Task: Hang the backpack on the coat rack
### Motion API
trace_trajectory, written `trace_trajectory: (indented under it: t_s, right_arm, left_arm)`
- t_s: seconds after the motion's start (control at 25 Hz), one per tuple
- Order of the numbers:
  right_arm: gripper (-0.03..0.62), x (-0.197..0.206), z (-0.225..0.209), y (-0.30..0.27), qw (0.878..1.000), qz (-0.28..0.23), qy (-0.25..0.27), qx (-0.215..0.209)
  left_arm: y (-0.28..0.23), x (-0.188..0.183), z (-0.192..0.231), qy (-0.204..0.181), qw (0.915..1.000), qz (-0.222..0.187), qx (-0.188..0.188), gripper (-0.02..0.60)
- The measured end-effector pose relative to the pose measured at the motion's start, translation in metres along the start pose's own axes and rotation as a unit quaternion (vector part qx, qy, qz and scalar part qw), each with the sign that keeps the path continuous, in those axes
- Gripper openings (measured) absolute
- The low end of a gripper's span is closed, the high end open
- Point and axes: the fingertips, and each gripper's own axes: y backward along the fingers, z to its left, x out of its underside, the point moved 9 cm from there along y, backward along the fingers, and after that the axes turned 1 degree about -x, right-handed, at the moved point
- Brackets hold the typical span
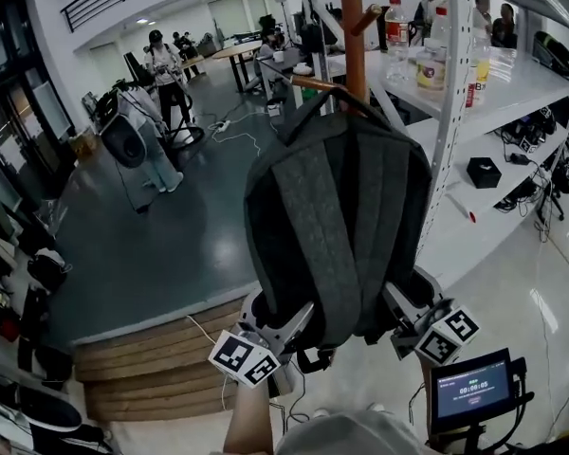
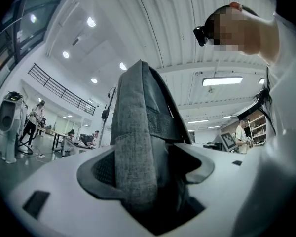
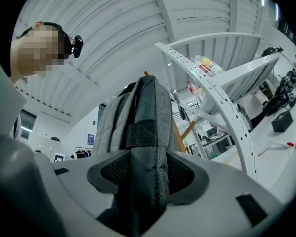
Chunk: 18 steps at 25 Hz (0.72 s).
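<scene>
left gripper point(image 1: 292, 325) and right gripper point(image 1: 405, 308) held up, both clamping the backpack point(image 1: 332, 207)

White shelf rack point(image 1: 526, 79) carries bottles point(image 1: 395, 28) and a black box point(image 1: 483, 172).

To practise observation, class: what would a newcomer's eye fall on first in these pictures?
A grey backpack fills the middle of the head view, held up against the wooden coat rack. The left tongs and right tongs grip its lower end; a white shelf unit stands right.

A white shelf unit point(image 1: 517, 88) carries bottles point(image 1: 395, 28) and a jar point(image 1: 431, 66) on its upper board, a small black box point(image 1: 483, 172) on the one below
</scene>
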Motion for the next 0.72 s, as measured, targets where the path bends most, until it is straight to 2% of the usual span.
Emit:
trace_trajectory:
  t_s: [0.36,0.72]
  right_arm:
    - [0.230,-0.059,0.002,-0.029,0.998,-0.052,0.034,0.004]
    - [0.230,-0.103,-0.053,-0.015,0.997,-0.062,0.035,0.034]
  left_arm:
    - [-0.038,-0.065,0.017,-0.043,0.9982,-0.030,0.028,0.330]
    - [-0.119,-0.076,0.001,-0.038,0.9976,-0.023,0.053,0.330]
